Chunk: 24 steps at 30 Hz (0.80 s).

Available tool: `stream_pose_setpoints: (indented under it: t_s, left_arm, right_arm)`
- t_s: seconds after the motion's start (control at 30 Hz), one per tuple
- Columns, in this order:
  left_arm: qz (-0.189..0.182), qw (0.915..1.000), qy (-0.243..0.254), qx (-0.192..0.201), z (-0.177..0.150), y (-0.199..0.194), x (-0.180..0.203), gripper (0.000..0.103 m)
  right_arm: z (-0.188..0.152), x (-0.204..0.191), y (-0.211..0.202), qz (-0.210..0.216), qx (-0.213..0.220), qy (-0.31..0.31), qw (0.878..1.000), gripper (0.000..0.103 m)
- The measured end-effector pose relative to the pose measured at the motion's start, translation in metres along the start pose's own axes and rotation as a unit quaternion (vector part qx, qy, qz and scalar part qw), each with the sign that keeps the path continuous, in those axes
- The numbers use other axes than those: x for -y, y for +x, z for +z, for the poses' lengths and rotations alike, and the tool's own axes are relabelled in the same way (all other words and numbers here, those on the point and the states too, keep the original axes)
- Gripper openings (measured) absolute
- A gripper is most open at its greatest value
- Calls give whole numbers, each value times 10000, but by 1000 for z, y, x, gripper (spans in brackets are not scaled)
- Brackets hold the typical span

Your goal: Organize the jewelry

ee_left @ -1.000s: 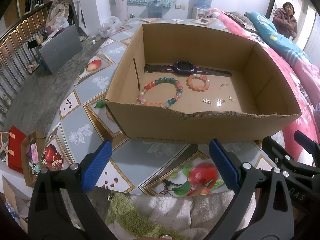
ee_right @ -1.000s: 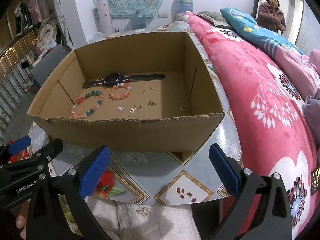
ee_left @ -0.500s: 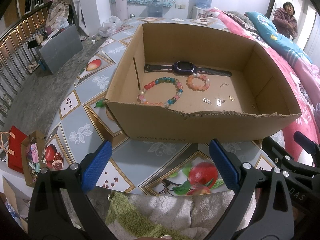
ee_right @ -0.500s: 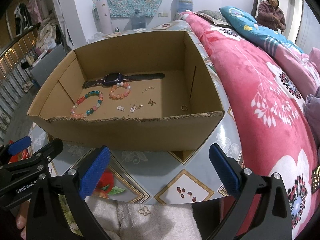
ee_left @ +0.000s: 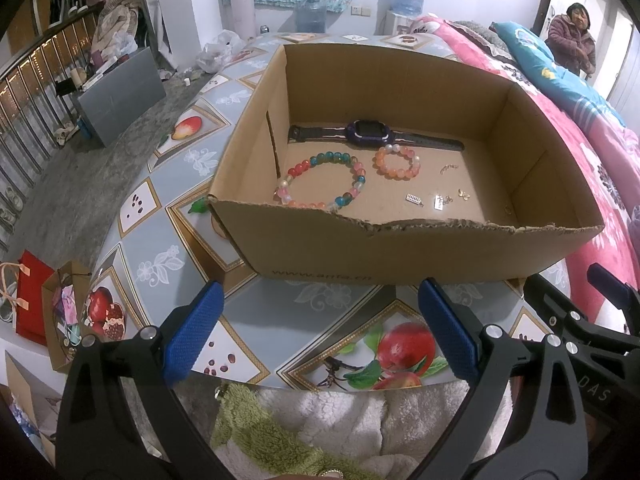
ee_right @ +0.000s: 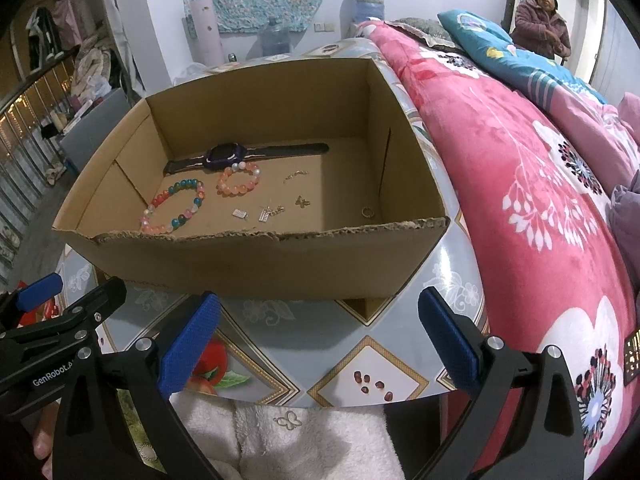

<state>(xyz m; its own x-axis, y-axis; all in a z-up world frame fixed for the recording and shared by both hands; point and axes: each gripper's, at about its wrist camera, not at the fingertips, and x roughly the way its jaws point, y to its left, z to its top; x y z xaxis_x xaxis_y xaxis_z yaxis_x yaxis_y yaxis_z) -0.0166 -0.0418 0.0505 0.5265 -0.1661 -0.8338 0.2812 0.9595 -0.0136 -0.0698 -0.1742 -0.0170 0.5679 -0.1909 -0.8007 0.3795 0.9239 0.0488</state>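
**Both grippers waiting wide open in front of the jewelry box, nothing changing**

The left gripper (ee_left: 320, 336) is hovering low over the fruit-patterned tablecloth (ee_left: 160, 240), just short of the near wall of the cardboard box (ee_left: 400, 252). Its blue-padded fingers (ee_left: 194, 334) are standing far apart and holding nothing. The right gripper (ee_right: 320, 336) is doing the same on the other side, its jaws spread wide and empty, close beside the pink floral bedspread (ee_right: 540, 200).

All the jewelry is lying on the floor of the box. A dark watch (ee_left: 370, 132) is stretching along the back, the large multicoloured bead bracelet (ee_left: 320, 180) is sitting toward the left, and the small orange bead bracelet (ee_left: 397, 162) is lying just in front of the watch face. Several small metal charms (ee_left: 438, 200) are scattered toward the right, and a small ring (ee_right: 367, 212) is resting near the right wall.

Compared with a second ago, nothing is shifting: both grippers are keeping the same height and opening, and every piece is staying where it lay.

A person (ee_right: 540, 20) is standing in the background by the bed.
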Motion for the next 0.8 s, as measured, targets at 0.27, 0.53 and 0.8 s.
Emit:
stream_pose_setpoints:
  t_s: [0.27, 0.53, 0.8]
  left_arm:
    - [-38, 10000, -15, 22, -2, 0, 0, 94]
    - [-46, 10000, -18, -1, -2, 1, 0, 94]
    - [-49, 10000, -20, -15, -2, 1, 1, 94]
  right_arm:
    - [-2, 1, 1, -69, -18, 29, 10000, 97]
    - [-1, 2, 0, -84, -25, 35, 10000, 97]
    - [-2, 2, 0, -77, -34, 42, 10000, 97]
